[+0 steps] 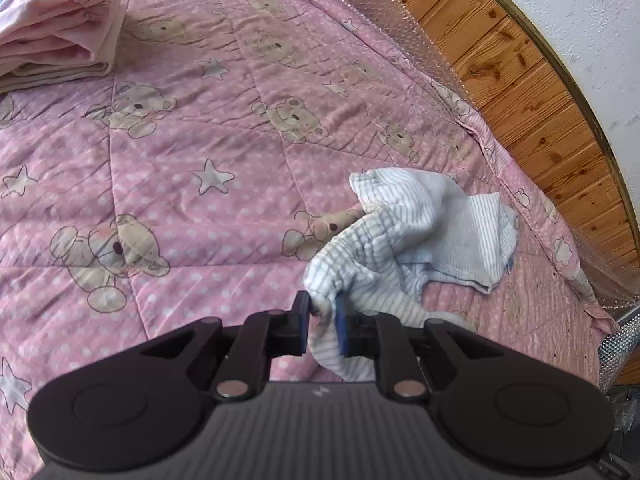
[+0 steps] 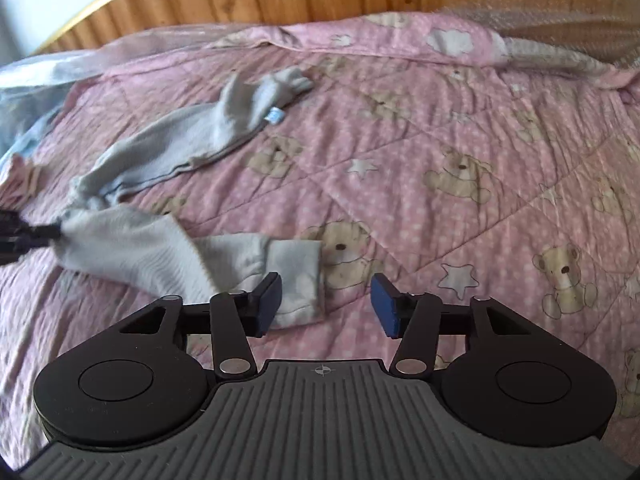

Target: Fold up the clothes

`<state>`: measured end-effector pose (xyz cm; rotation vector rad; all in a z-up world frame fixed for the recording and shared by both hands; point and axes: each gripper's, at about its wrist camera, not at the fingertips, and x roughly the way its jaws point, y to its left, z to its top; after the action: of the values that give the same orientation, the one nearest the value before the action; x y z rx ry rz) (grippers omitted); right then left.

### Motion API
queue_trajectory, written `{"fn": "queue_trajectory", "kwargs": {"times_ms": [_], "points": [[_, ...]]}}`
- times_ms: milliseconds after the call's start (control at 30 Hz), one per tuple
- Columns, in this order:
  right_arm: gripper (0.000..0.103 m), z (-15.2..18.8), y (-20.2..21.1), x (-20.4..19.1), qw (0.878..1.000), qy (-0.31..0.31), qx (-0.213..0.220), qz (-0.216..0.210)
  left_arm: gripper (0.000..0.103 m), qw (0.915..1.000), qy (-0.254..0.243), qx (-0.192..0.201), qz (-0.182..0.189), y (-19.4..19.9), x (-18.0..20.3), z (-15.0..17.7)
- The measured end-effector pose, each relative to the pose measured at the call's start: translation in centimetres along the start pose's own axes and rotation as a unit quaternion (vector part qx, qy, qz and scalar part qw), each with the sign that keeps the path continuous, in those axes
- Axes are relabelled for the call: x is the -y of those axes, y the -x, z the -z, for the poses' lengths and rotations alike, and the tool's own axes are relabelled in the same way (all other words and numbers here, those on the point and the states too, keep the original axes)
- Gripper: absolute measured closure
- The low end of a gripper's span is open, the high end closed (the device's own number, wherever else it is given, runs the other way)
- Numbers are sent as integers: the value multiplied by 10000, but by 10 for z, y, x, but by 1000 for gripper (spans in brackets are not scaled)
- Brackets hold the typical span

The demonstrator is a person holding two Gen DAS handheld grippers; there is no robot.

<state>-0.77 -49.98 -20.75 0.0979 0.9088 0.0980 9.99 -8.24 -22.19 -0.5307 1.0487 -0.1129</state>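
A small white garment with fine grey stripes (image 1: 404,236) lies crumpled on the pink teddy-bear quilt (image 1: 180,168). My left gripper (image 1: 323,322) is shut on a bunched edge of it, and the cloth rises from the quilt to the blue pads. In the right wrist view the same garment (image 2: 176,152) stretches from the far middle to the near left, where the left gripper (image 2: 56,232) pinches it at the frame edge. My right gripper (image 2: 326,308) stands open just above the quilt. One cuffed end of the garment (image 2: 296,276) lies beside its left pad, not pinched.
A stack of folded pink clothes (image 1: 60,28) sits at the quilt's far left corner. A wooden panelled wall (image 1: 532,92) borders the bed, with bubble wrap (image 1: 404,36) along the edge between them. More pink cloth (image 2: 20,176) shows at the far left in the right wrist view.
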Motion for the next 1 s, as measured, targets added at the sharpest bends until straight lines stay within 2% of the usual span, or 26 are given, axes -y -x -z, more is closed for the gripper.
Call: {"fn": "queue_trajectory", "kwargs": {"times_ms": [133, 200, 267, 300, 367, 467, 500, 533, 567, 600, 633, 667, 700, 733, 867, 1000], "points": [[43, 4, -10, -35, 9915, 1186, -153, -506, 89, 9998, -172, -108, -80, -10, 5, -2], [49, 4, -22, -49, 9841, 1650, -315, -583, 88, 9998, -145, -103, -88, -10, 5, -2], [85, 1, -34, -53, 9808, 1804, -548, -492, 90, 9999, -92, -87, -84, -10, 5, -1], [94, -7, -32, -49, 9817, 1711, -611, -567, 90, 10000, -28, -25, -51, -7, 4, -2], [99, -34, -20, -33, 9842, 1230, -787, -1002, 91, 9996, 169, 121, 172, 5, 3, -5], [99, -91, -2, 5, 9755, -26, -1044, -1937, 91, 9973, 435, 250, 535, 22, 8, -12], [98, -107, -3, 18, 9747, -300, -1012, -1969, 91, 9978, 366, 201, 519, 20, 12, -13], [93, -117, -11, 27, 9783, -364, -1006, -1775, 91, 9984, 275, 120, 470, 15, 16, -14], [74, -123, -25, 36, 9824, -356, -1061, -1493, 91, 9992, 208, 10, 346, 7, 17, -11], [64, -127, -40, 46, 9860, -413, -1126, -1160, 91, 9997, 157, -117, 177, -1, 17, -8], [50, -127, -56, 57, 9889, -580, -1176, -696, 91, 9996, 106, -245, 9, -10, 17, -4], [51, -125, -68, 66, 9896, -758, -1201, -222, 91, 9994, 105, -304, -119, -16, 15, 0], [51, -121, -73, 74, 9883, -938, -1203, 19, 91, 9994, 149, -277, -147, -17, 12, 3], [51, -114, -72, 79, 9866, -1163, -1144, -7, 90, 9995, 224, -188, -104, -15, 9, 5], [48, -72, -57, 70, 9777, -1664, -886, -928, 84, 9991, 412, 56, 73, -8, 4, 9], [48, -45, -63, 48, 9777, -1708, -581, -1079, 80, 9989, 419, 135, 145, -11, 9, 7]]}}
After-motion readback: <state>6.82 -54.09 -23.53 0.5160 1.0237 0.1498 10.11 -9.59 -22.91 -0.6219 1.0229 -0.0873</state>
